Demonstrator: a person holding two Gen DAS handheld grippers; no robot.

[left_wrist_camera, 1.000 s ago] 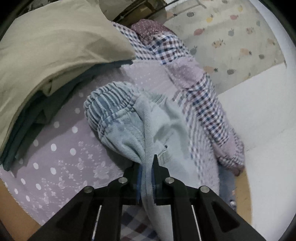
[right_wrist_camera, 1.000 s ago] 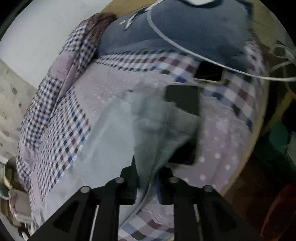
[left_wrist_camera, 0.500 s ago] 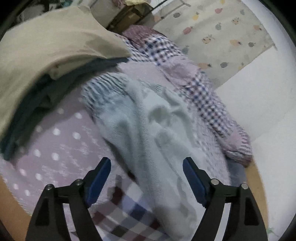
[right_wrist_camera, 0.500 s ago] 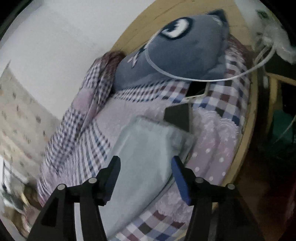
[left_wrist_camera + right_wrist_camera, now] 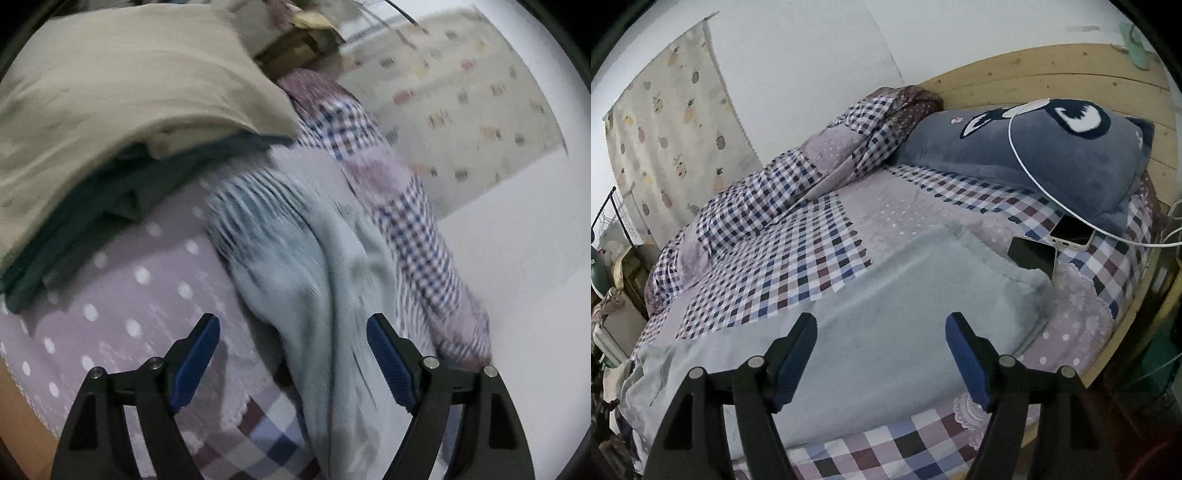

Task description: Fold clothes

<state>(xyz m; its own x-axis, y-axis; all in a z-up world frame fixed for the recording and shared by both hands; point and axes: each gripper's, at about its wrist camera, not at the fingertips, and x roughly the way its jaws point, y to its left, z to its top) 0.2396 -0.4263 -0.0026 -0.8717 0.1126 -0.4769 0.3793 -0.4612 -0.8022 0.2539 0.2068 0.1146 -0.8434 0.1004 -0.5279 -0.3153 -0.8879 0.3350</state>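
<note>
Both tools are gaping wide, gripping nothing: the left tool (image 5: 293, 363) and right tool (image 5: 881, 360) are hovering over light-blue trousers (image 5: 871, 314) lying lengthwise on the bed (image 5: 798, 258), likely laid out for folding.

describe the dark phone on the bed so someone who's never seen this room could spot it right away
Start at the wooden headboard and the big grey cartoon-eyed pillow leaning on it. Just below the pillow's lower edge, two phones lie on the checked bedspread. The dark phone is the black one, next to the light blue garment; its neighbour, the white-cased phone, lies nearer the pillow.
</note>
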